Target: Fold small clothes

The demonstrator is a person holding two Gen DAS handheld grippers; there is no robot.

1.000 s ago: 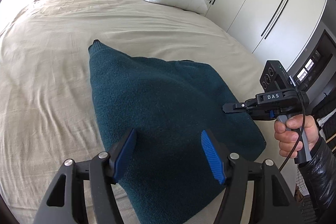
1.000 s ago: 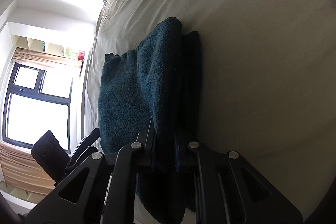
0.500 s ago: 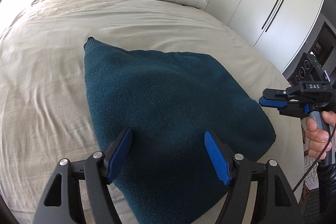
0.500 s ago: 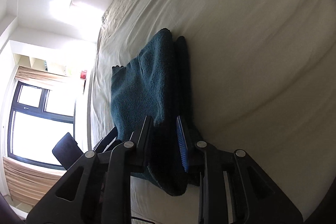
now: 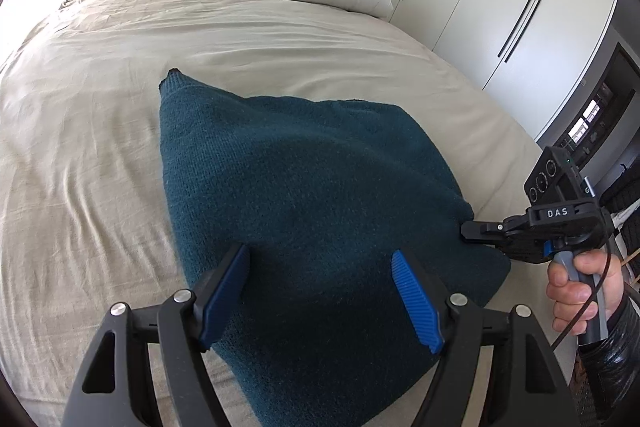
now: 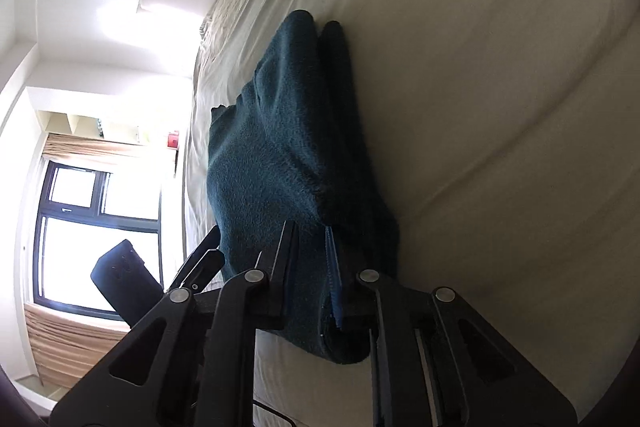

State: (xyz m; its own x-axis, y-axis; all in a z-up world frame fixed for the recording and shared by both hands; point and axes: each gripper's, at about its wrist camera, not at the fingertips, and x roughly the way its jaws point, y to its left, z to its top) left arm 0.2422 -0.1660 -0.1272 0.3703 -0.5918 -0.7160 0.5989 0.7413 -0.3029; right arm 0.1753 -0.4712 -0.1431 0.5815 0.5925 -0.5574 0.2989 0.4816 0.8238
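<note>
The left tongs [image 5: 320, 291] hang released over the near end of the teal sweater [image 5: 304, 195], which lies on the bed [image 5: 80, 147] already doubled into a thick pad — most of the folding looks done. To their right, the right tongs [image 6: 312, 267] have just been closing and now pinch the sweater's right edge, so perhaps one more fold or a tidy-up is left. Sleeves and collar are tucked out of sight — the layers underneath cannot be counted.
</note>
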